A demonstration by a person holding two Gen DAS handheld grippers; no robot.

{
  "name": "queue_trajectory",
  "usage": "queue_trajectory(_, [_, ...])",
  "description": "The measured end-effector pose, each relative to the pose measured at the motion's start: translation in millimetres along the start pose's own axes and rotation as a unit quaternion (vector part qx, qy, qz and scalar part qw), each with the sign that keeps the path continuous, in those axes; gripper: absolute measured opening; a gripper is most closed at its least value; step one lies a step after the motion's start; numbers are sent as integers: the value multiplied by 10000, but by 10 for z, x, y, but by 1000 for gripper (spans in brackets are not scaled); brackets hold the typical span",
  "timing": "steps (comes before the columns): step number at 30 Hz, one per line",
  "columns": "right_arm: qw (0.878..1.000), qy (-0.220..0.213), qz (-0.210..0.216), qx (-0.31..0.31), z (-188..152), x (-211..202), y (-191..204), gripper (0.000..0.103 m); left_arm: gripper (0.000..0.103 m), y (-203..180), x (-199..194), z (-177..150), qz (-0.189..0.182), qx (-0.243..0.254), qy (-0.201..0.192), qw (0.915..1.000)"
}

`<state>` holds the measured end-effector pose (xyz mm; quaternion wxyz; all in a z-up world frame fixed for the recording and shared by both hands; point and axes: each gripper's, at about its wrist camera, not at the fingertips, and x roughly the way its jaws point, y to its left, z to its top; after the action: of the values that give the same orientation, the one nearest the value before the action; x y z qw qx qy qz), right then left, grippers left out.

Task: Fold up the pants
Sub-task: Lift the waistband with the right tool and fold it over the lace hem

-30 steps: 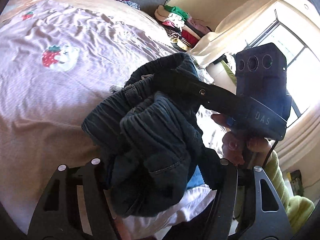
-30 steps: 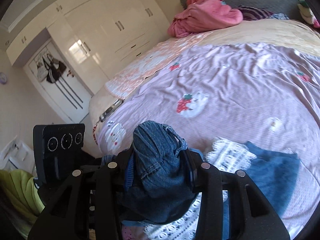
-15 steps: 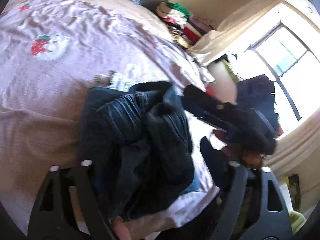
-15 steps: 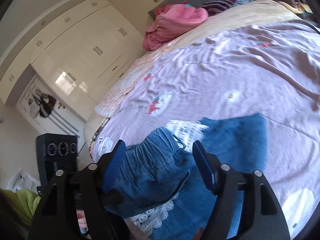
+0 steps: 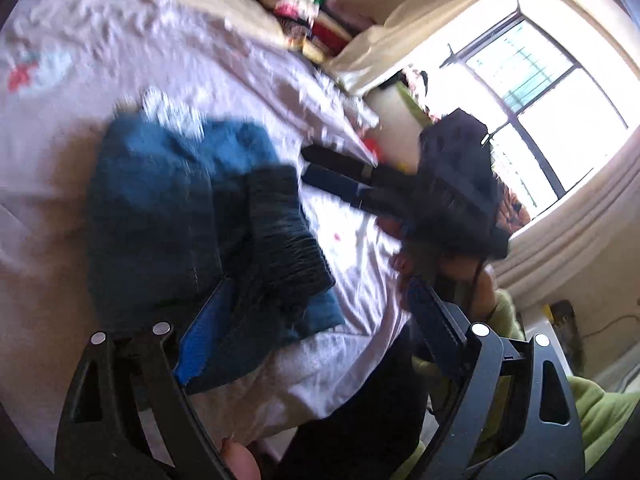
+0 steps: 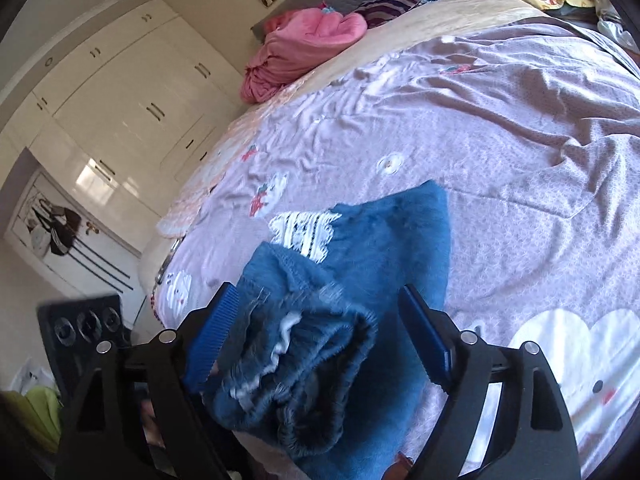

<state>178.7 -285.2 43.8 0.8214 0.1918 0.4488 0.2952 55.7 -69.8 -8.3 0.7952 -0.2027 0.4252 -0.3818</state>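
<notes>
Each hand-held gripper is black plastic: the left (image 5: 316,332) and the right (image 6: 320,344) have ribbed blue pads (image 6: 214,336), silver screws (image 5: 479,329), and cut-out triangular finger frames

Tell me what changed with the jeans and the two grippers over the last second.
Both grippers let go: the left gripper and right gripper, clamped on the bunched waistband a second ago, now stand open. The blue denim jeans dropped from mid-air onto the lilac strawberry-print bedspread, waistband folded over the legs. The pink blanket stayed put.
</notes>
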Motion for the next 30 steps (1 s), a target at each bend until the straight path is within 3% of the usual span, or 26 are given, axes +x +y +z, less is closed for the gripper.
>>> queue_trajectory(2, [9998, 141, -60, -81, -21, 52, 51, 84, 81, -10, -121, 34, 205, 127, -193, 9995])
queue_trajectory(5, [9992, 344, -168, -117, -25, 171, 69, 86, 80, 79, -150, 64, 864, 214, -268, 9957])
queue_trajectory(7, [9980, 555, -290, -94, -28, 282, 53, 86, 70, 114, -53, 44, 1050, 226, -147, 9941])
queue_trajectory(8, [9972, 659, -354, -72, -37, 350, 42, 85, 60, 108, -11, 35, 1167, 284, -91, 9927])
queue_trajectory(9, [9969, 727, -293, -70, -47, 406, 38, 80, 53, 100, 48, 17, 1324, 360, -19, 9905])
queue_trajectory(10, [9969, 764, -177, -74, -55, 452, 40, 60, 50, 84, 128, -15, 1483, 470, 76, 9878])
queue_trajectory(11, [9968, 789, -85, -60, -62, 495, 42, 51, 44, 80, 161, -36, 1531, 512, 100, 9868])
queue_trajectory(12, [9970, 773, -39, -69, -56, 508, 55, 48, 41, 72, 178, -53, 1577, 544, 116, 9859])
queue_trajectory(14, [9982, 552, 179, -165, -16, 461, 133, 39, 41, 32, 197, -80, 1602, 625, 105, 9850])
queue_trajectory(19, [9966, -70, 630, -532, 208, 241, 358, 38, 41, -67, 198, -33, 1688, 867, -55, 9818])
queue_trajectory(23, [9986, -7, 319, -423, 273, 285, 185, 38, 42, -113, 294, -50, 1718, 968, 5, 9804])
queue_trajectory(30, [9997, 143, 35, 185, 57, 346, -312, 41, 44, -19, 444, -134, 1620, 871, 304, 9825])
